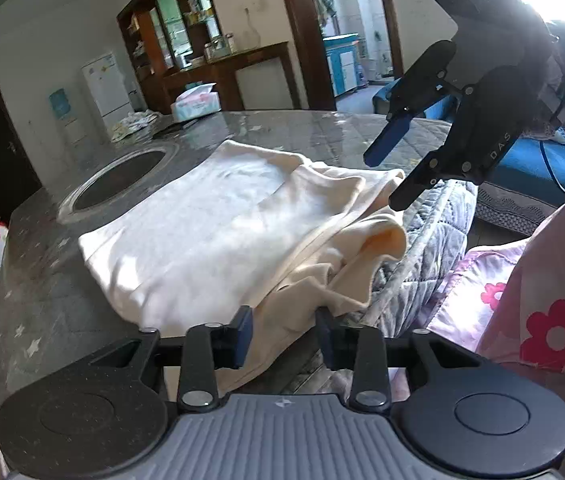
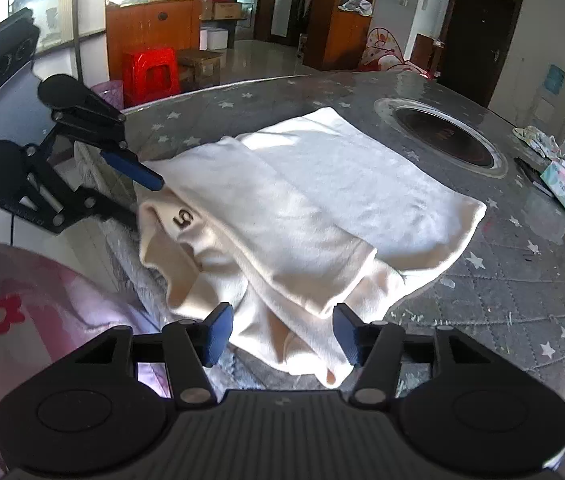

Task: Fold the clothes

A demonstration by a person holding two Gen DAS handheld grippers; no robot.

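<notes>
We see a cream garment (image 2: 302, 216) lying partly folded on the round worktop (image 2: 522, 280), near the edge closest to us. Its far part is flat and smooth. Its near part is bunched up and hangs a little over the edge.

On the left, our left hand-held gripper (image 1: 284, 336) is low by the near edge, and its blue pads (image 1: 243, 336) are apart. The crumpled cloth lies just in front of it, between the two fingers, but we cannot tell if they touch it. In the right wrist view it sits tilted at the garment's left side, beside a fold with a dark "5" (image 2: 183, 219) on it.

On the right, our right hand-held gripper (image 2: 282, 336) is also spread wide, with the loose cloth edge between its fingers. In the left wrist view it hangs above the garment's right side, pointing down.

The worktop has a grey quilted cover with white stars and a round dark hole (image 2: 442, 140). Pink flowered cloth (image 1: 542, 320) shows nearby.
</notes>
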